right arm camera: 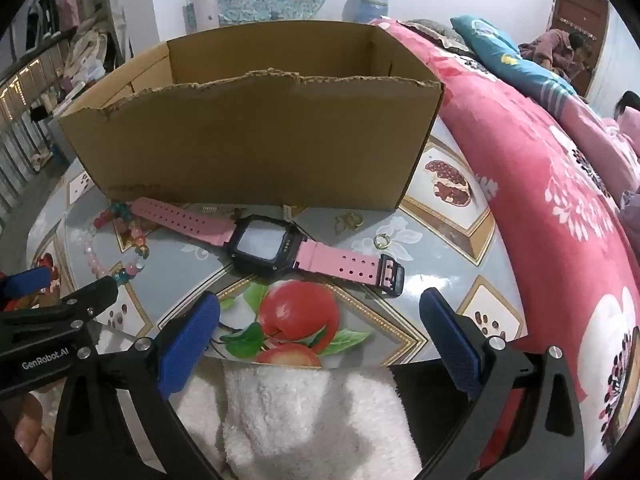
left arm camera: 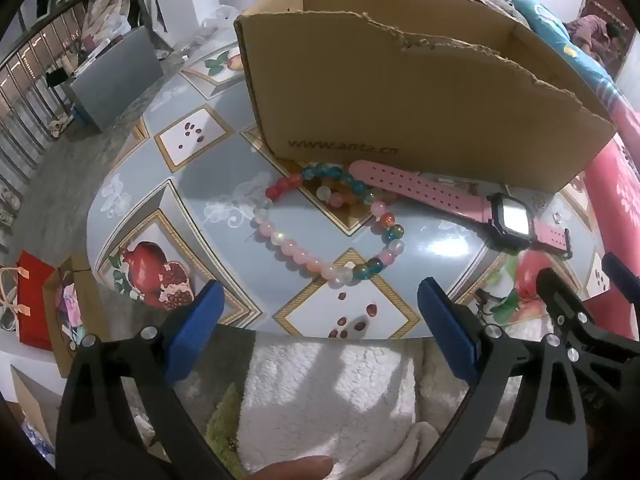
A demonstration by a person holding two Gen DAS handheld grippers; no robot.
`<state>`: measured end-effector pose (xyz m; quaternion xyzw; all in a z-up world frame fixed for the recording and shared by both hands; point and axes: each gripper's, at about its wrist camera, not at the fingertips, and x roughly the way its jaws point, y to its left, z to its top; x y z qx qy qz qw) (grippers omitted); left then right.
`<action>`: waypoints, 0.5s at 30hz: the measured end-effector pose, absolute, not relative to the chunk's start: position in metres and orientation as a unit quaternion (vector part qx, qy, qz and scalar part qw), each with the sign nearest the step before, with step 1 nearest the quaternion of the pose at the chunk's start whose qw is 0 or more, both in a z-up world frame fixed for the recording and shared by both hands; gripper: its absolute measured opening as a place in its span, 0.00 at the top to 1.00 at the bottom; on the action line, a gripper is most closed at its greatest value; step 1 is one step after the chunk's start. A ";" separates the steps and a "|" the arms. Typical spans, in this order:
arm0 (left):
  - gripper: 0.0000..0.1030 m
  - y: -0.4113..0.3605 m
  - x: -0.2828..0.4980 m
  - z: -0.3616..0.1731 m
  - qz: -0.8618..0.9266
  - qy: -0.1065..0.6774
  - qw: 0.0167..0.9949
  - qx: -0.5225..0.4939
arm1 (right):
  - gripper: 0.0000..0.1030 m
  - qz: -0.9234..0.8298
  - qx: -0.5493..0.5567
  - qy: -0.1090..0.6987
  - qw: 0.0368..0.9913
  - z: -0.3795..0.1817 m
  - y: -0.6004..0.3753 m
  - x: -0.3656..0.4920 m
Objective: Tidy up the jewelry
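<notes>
Left wrist view: left gripper (left arm camera: 318, 312) held w/ its 2 blue-padded fingers (left arm camera: 196, 326) spread wide, nothing between them, above the near edge of the table (left arm camera: 132, 184), which is covered w/ a fruit-print oilcloth. Beaded bracelet (left arm camera: 328, 224) (pink, white, red, teal beads) lies in a loop on the cloth, just ahead of the fingertips. Its far end touches the strap of the pink watch (left arm camera: 440, 196), which lies flat w/ its black case face up, to the right of the bracelet. Cardboard box (left arm camera: 420, 92), open-topped w/ a torn front rim, stands directly behind both; the watch strap runs along its base.

Right wrist view: right gripper (right arm camera: 320, 316) likewise wide apart, holding nothing, over the near table (right arm camera: 460, 280) edge. Pink watch (right arm camera: 266, 242) lies just ahead of it, strap stretched left to right, in front of the cardboard box (right arm camera: 256, 140). Beaded bracelet (right arm camera: 116, 240) sits at the watch's left end. A small gold ring (right arm camera: 381, 241) lies on the cloth right of the watch case, apart from the strap. Left gripper's black frame (right arm camera: 60, 316) shows at the left edge. Red floral bedding (right arm camera: 540, 184) adjoins the table on the right. White fleece (right arm camera: 312, 412) fills the foreground below both grippers.
</notes>
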<state>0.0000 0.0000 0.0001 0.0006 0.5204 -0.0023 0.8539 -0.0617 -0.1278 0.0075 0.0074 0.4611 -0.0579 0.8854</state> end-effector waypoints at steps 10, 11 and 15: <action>0.09 -0.005 -0.003 -0.001 0.001 0.516 0.857 0.002 | 0.05 -0.058 0.013 0.464 0.884 0.008 -0.129 -0.058; 0.09 -0.007 -0.004 0.000 0.000 0.516 0.857 0.002 | 0.05 -0.058 0.013 0.463 0.884 0.006 -0.130 -0.057; 0.09 -0.007 0.000 0.000 -0.002 0.521 0.853 0.005 | 0.05 -0.057 0.017 0.462 0.885 0.007 -0.133 -0.060</action>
